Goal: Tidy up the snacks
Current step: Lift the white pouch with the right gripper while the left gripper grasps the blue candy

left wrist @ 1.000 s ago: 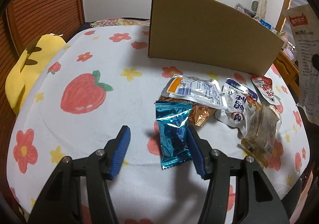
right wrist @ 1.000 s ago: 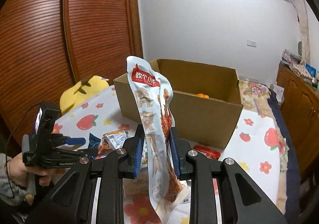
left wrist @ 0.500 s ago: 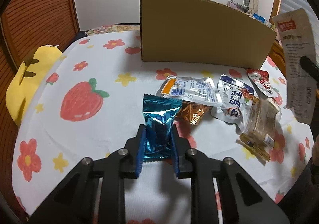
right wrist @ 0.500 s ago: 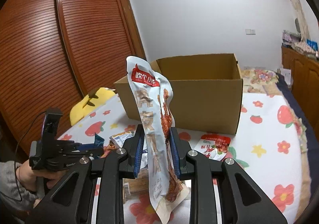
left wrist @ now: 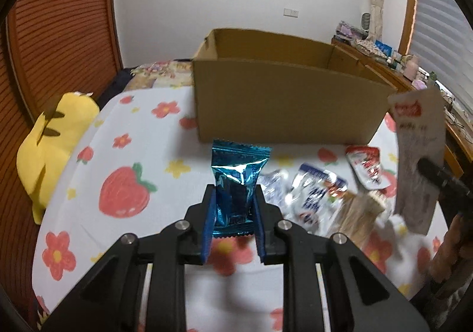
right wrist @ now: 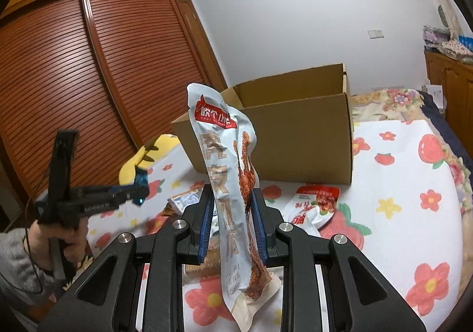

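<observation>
Snacks lie in a loose pile (left wrist: 322, 199) on the flower-and-strawberry bedspread (left wrist: 124, 193), in front of an open cardboard box (left wrist: 283, 101). The left tongs (left wrist: 233, 213) are closed on a shiny blue packet (left wrist: 236, 181), held upright and lifted clear of the bedspread. The right tongs (right wrist: 233, 225) grip a long pale-blue pouch (right wrist: 233, 184) with a red label, also upright, its lower end hanging below the pads.

Only the left view shows the blurred pile in detail: white-and-blue pouches, a clear wrapped bar, and a red-topped pouch (left wrist: 366, 166) nearest the box. It catches the long pouch just from behind, at its right edge. The right view alone shows the whole left tool from the side, the hand (right wrist: 63, 239) gripping it, and the louvred wardrobe doors (right wrist: 97, 78). A yellow plush toy (left wrist: 53, 143) lies at the bed's edge.
</observation>
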Demonstrator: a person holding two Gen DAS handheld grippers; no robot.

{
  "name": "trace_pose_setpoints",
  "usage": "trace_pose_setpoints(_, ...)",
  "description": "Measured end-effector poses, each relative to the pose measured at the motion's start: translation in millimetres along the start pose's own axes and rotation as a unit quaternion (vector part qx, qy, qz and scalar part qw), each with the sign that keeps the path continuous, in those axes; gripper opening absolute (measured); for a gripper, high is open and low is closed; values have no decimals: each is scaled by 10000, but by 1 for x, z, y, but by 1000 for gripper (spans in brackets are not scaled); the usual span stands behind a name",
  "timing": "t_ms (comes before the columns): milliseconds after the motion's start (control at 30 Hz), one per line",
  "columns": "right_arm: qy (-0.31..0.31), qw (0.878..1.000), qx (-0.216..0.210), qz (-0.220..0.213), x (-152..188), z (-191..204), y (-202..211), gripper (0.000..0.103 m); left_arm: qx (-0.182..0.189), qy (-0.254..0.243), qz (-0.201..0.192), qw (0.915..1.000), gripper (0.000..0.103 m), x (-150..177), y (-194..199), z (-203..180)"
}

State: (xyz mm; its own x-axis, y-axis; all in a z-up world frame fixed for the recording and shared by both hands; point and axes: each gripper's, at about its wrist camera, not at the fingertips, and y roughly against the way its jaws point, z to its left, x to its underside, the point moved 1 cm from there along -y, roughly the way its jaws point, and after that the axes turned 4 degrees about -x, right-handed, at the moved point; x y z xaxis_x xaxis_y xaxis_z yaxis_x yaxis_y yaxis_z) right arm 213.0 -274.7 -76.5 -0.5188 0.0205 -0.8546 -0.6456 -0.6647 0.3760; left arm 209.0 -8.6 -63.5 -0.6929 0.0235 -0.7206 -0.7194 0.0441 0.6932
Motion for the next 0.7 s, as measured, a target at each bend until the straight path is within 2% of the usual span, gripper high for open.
trace_pose_setpoints(400,-8,9999,129,81,4,-1,3,24,327,-320,-180,9988,21,-24,5,-38)
trace_pose_setpoints(533,87,9997,206,-3,-15,4,8,24,441,-487,-391,9971,21,-50,11,-45)
trace_pose_setpoints(700,713,9959,536,-116,-55,21,10,24,569,-681,-725,9934,21,-87,18,-50)
